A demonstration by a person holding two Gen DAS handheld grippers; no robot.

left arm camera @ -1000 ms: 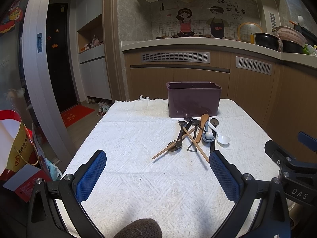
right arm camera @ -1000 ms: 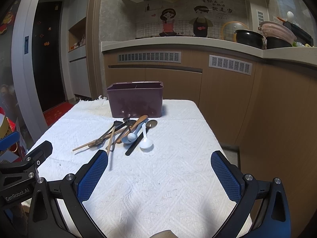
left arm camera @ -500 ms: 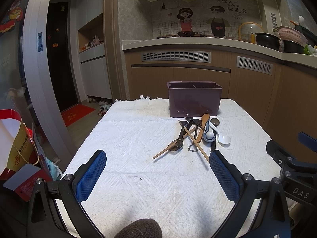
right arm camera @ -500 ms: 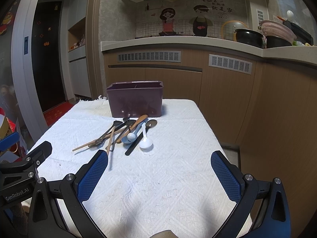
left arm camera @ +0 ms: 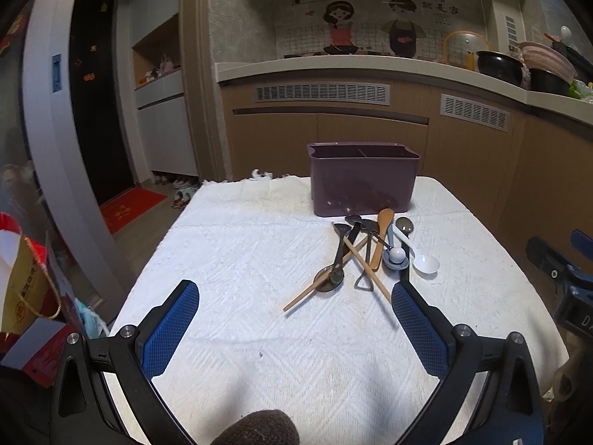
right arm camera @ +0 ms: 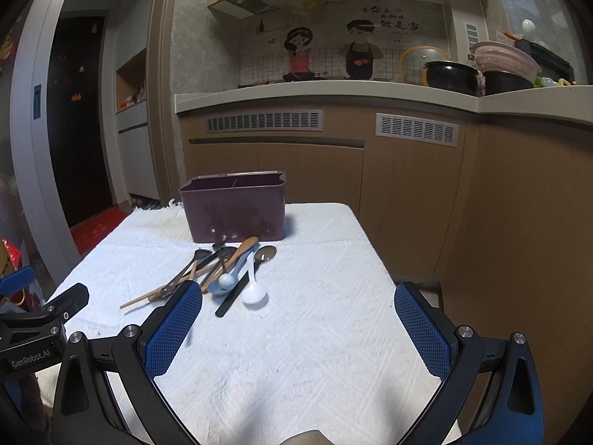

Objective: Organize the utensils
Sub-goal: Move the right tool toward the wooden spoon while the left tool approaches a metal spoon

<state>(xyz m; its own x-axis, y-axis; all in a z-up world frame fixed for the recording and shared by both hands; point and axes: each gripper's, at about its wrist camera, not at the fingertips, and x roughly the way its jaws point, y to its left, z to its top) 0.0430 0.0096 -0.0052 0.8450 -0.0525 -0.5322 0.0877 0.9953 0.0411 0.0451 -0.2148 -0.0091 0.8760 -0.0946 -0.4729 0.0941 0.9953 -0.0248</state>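
Note:
A purple utensil box [left arm camera: 363, 181] with a divider stands at the far side of the white-clothed table [left arm camera: 241, 259]; it also shows in the right wrist view [right arm camera: 235, 205]. A pile of utensils lies in front of it: a white spoon [left arm camera: 425, 262], a wooden spoon [left arm camera: 381, 237], chopsticks [left arm camera: 365, 265], dark metal spoons [left arm camera: 337, 256]. In the right wrist view the white spoon [right arm camera: 253, 289] and a black handle [right arm camera: 237, 294] lie nearest. My left gripper [left arm camera: 294, 307] is open and empty, short of the pile. My right gripper [right arm camera: 298, 307] is open and empty, right of the pile.
Wooden kitchen cabinets and a counter [right arm camera: 333, 91] with pots [right arm camera: 450, 76] stand behind the table. A doorway with a red mat [left arm camera: 131, 209] is at the left. A red and yellow bag [left arm camera: 22, 289] sits beside the table's left edge.
Both grippers have moved a little forward toward the utensil pile; the right one has also come closer to the pile. Nothing on the table has moved.

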